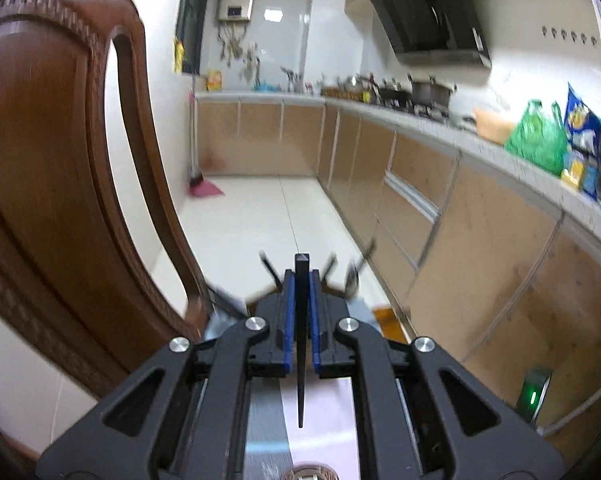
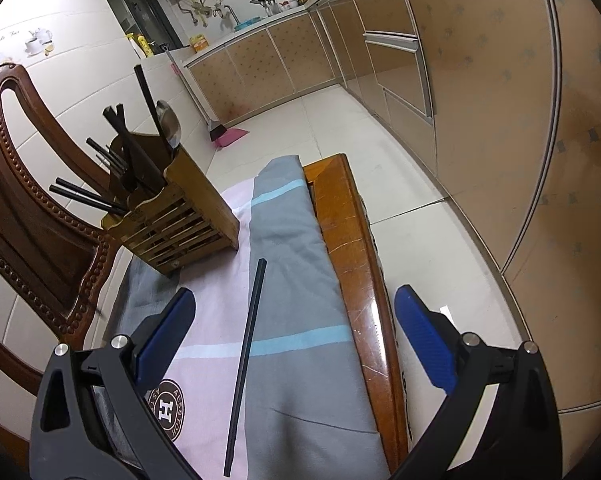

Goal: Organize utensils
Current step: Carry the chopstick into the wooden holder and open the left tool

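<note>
My left gripper [image 1: 301, 280] is shut on a black chopstick [image 1: 301, 360], which stands on end between the blue pads [image 1: 288, 320], raised above the table. Past it, blurred chopstick tips and a spoon [image 1: 352, 278] poke up from the holder below. In the right wrist view, the wooden slatted utensil holder [image 2: 180, 216] stands on the cloth and holds several black chopsticks and a metal spoon [image 2: 170, 120]. Another black chopstick [image 2: 246, 360] lies flat on the pink and grey cloth [image 2: 292, 280]. My right gripper [image 2: 296, 320] hovers open over that lying chopstick, apart from it.
A carved wooden chair back [image 1: 52, 160] [image 2: 28, 208] stands close on the left behind the holder. The wooden table edge [image 2: 352, 264] runs along the right, with tiled floor beyond. Kitchen cabinets [image 1: 460, 216] and a cluttered counter line the right side.
</note>
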A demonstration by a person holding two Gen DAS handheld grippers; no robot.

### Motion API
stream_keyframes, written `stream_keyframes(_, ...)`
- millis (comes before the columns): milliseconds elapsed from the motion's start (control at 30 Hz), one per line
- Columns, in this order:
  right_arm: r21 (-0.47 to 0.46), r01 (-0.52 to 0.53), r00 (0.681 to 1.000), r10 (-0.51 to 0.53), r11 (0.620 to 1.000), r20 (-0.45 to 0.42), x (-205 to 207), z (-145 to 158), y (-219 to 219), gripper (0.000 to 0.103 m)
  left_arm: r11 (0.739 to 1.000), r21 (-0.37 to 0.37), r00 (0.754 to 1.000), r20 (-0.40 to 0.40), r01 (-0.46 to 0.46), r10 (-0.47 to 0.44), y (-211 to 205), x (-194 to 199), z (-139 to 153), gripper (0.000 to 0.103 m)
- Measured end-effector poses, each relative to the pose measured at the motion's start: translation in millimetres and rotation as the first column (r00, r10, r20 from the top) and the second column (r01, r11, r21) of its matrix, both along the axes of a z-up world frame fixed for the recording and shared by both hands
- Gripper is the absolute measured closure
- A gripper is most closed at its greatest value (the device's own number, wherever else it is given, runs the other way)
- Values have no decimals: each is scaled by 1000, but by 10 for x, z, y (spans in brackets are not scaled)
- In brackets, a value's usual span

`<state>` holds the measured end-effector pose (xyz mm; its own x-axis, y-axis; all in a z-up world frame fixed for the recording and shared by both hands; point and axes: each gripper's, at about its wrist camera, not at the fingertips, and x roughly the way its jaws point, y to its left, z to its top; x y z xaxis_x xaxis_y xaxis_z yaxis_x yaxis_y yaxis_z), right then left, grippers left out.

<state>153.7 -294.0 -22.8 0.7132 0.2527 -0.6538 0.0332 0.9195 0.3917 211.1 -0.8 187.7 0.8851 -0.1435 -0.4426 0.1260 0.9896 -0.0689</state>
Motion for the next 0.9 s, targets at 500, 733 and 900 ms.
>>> stream_keyframes(500, 2, -17, 1000, 17, 1000, -2, 48, -22, 60, 5, 980, -143, 987, 60, -136, 146, 175, 992, -13, 96)
stream_keyframes(733, -6, -35, 999, 35, 999, -1, 61, -14, 126, 6, 989, -80, 992, -31, -127, 125, 165, 513, -911, 19)
stream_keyframes(900, -37, -59, 998, 59, 998, -6, 59, -32, 235, 5, 997, -22, 991, -116, -72, 69, -14, -168, -1442, 12)
